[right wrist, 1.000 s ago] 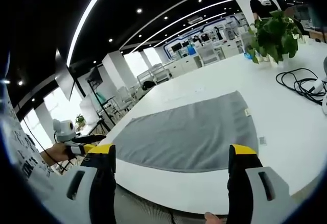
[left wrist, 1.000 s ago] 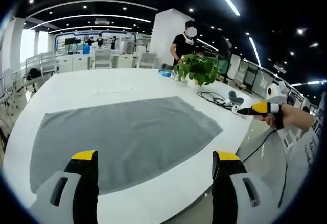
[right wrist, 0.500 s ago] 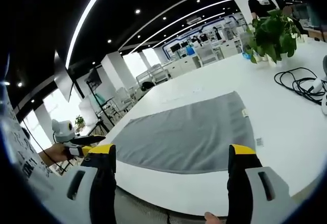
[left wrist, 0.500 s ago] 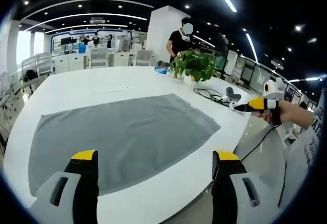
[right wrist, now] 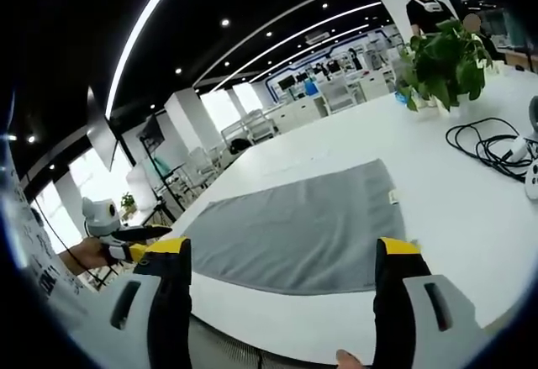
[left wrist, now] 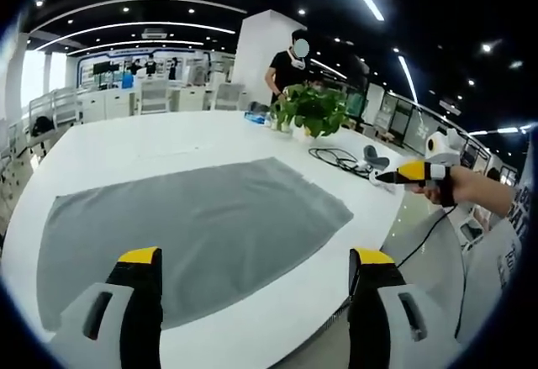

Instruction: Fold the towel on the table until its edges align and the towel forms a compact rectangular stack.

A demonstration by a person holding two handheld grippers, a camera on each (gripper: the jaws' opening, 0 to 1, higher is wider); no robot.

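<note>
My left fingers (left wrist: 252,302) and right fingers (right wrist: 282,297) stand wide apart, empty, off the desk's (left wrist: 168,134) near edge. The towel (left wrist: 193,226) lies flat along that edge. I should pinch both near corners together. The plant (left wrist: 307,108) and cable (left wrist: 340,159) sit clear, toward the far corner.

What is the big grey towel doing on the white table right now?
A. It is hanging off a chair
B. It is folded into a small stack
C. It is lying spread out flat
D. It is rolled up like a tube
C: the big grey towel lies as one flat, unfolded sheet on the white table, with neither the left gripper nor the right gripper touching it.
</note>
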